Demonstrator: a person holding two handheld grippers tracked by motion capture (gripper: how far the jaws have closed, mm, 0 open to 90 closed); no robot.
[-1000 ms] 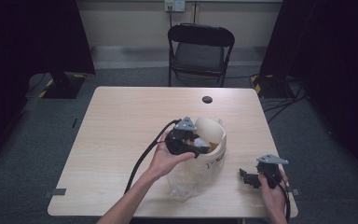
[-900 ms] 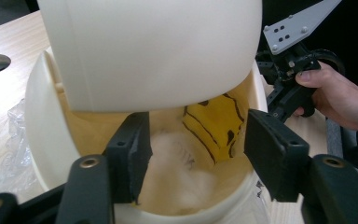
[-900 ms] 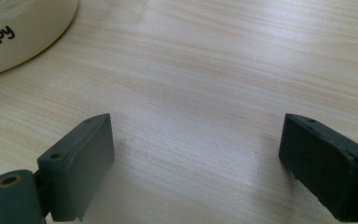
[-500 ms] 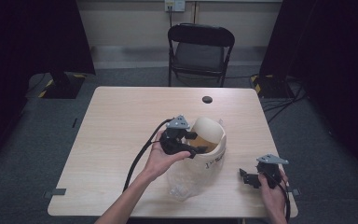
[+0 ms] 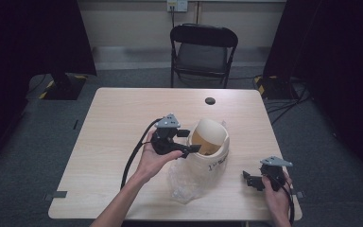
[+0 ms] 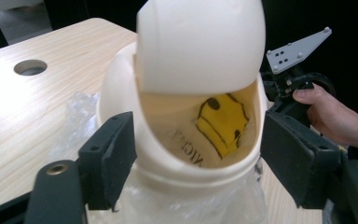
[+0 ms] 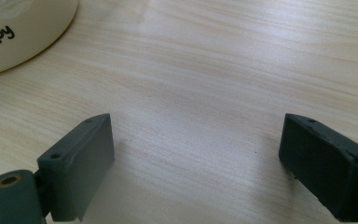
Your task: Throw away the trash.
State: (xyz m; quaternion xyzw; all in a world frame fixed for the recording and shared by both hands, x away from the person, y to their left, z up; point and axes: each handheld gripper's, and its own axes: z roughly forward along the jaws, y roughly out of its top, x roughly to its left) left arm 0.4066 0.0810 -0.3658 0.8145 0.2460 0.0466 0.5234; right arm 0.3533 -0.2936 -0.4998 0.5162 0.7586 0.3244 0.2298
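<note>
A cream bin (image 5: 215, 150) with a swing lid (image 6: 200, 56) stands on the table (image 5: 123, 109). The lid is tipped open, and a yellow printed item (image 6: 223, 122) lies inside. Clear plastic bag (image 5: 185, 178) bulges from under the lid ring and spreads toward the table's front. My left gripper (image 5: 189, 141) hovers just left of the bin's mouth. Its jaws have just been opening and stand apart on either side of the rim in the left gripper view (image 6: 198, 140), pressing on nothing. My right gripper (image 5: 247, 180) rests open near the front right corner, with bare wood between its jaws (image 7: 196, 154).
A round black cable hole (image 5: 210, 100) sits near the table's far edge. A black folding chair (image 5: 203, 47) stands behind the table. The left gripper's cable (image 5: 134, 153) loops across the wood. The bin's base (image 7: 18, 32) lies to the upper left of my right jaws.
My left gripper has drawn back leftward from the bin's mouth and its jaws have spread. The right hand has stayed where it was.
</note>
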